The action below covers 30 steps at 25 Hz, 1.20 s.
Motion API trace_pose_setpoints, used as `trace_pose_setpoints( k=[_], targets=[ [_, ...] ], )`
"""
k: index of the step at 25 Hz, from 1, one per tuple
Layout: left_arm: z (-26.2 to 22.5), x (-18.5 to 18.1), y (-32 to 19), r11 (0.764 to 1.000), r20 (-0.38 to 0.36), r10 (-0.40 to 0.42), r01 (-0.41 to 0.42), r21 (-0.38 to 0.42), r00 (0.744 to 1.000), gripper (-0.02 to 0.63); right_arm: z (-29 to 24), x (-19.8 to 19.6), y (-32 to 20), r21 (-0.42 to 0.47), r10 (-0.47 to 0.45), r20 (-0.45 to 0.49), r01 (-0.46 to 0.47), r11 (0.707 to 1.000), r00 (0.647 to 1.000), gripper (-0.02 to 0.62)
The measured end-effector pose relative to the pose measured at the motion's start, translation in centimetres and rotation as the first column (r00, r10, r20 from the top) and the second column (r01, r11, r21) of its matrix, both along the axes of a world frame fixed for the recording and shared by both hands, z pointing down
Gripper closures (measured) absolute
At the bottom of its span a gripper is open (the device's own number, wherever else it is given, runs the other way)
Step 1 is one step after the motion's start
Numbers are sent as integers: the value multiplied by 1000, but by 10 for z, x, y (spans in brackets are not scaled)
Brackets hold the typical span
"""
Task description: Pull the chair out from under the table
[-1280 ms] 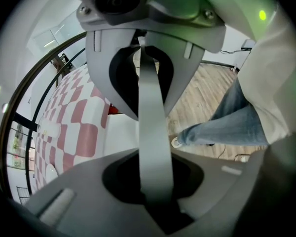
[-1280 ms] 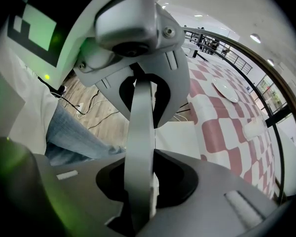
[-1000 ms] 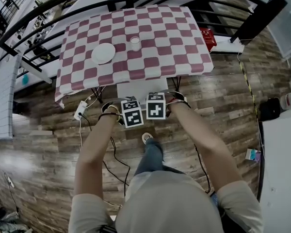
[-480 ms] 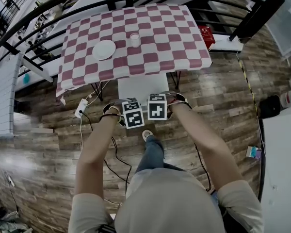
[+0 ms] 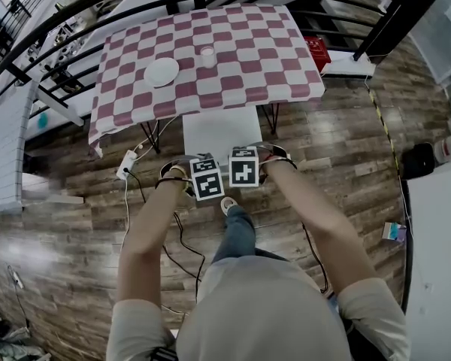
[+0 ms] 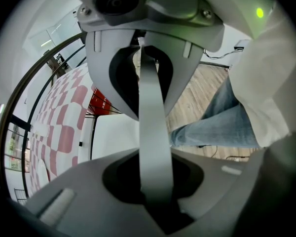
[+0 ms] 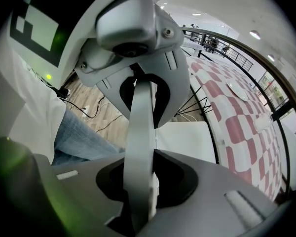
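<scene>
You are clamping the left gripper [image 6: 153, 149] and the right gripper [image 7: 140, 157] side by side on the backrest rail [image 6: 151, 98] of the white chair [image 5: 219, 130]. Both pairs of jaws are pressing on that rail. Each gripper's cube [image 5: 243, 166] is showing black-and-white square markers. The chair is standing at your 12 o'clock, its seat facing 12 and reaching the edge of the checked table [image 5: 233, 89], its backrest at 6. The rail is running from 9 to 3 o'clock.

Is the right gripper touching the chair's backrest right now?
Touching. The right gripper view shows the right gripper pinching the backrest edge-on, both jaws pressed against it.
</scene>
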<state>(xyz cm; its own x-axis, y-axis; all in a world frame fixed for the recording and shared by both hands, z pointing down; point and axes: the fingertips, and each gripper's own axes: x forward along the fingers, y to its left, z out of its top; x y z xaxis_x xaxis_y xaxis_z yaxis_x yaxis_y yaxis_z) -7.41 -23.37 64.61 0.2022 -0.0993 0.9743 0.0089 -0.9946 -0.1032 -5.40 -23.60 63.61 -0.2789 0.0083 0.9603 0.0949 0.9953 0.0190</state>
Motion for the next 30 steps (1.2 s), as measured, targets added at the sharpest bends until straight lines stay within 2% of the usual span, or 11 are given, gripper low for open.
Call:
trace_pose_setpoints(
  k=[30],
  targets=[
    [0,6,54,1000,-1,6,-6,-3,1000,526,0,6,54,-9,5,-9,-5,1000,1000,522]
  ],
)
